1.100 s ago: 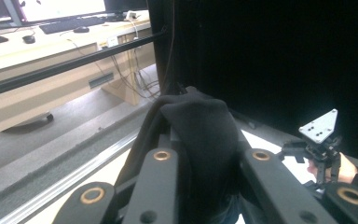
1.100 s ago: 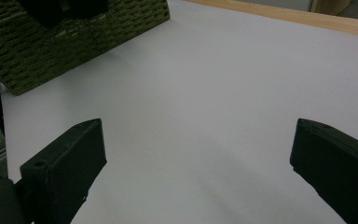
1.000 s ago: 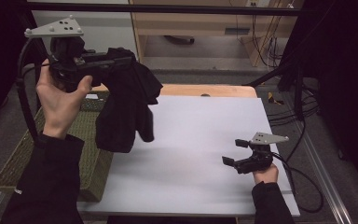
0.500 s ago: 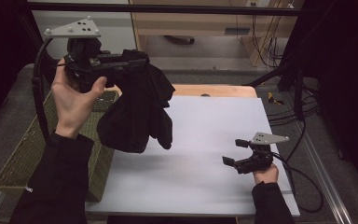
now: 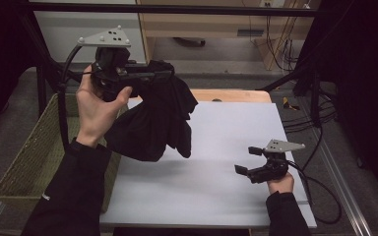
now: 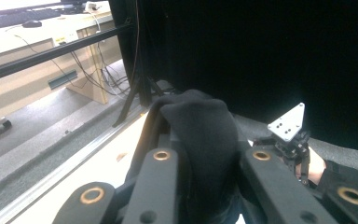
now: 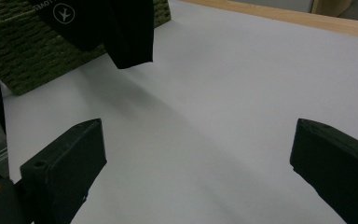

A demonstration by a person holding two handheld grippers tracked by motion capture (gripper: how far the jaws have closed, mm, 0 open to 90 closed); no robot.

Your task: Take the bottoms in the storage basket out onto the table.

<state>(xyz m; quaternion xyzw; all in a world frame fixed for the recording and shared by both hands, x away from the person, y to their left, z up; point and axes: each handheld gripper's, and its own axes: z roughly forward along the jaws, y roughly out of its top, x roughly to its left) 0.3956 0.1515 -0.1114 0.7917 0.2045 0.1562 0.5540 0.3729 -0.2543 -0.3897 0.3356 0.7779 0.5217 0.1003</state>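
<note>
High view: left hand (image 5: 94,105) raised w/ black garment (image 5: 155,118).

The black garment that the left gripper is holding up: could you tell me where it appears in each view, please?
High view: black garment hangs upper left of centre, above the white table.
Left gripper view: bunched bottom centre, clamped between the jaws.
Right gripper view: its hem dangles at top left.
Shared landmark: the white table.

A fixed camera looks forward and down from above the white rectangular counter (image 5: 216,162). The left gripper camera sits high over that counter's left side, facing across it. The right gripper camera sits low, close to the counter (image 7: 223,102) surface. All three share the counter.
</note>
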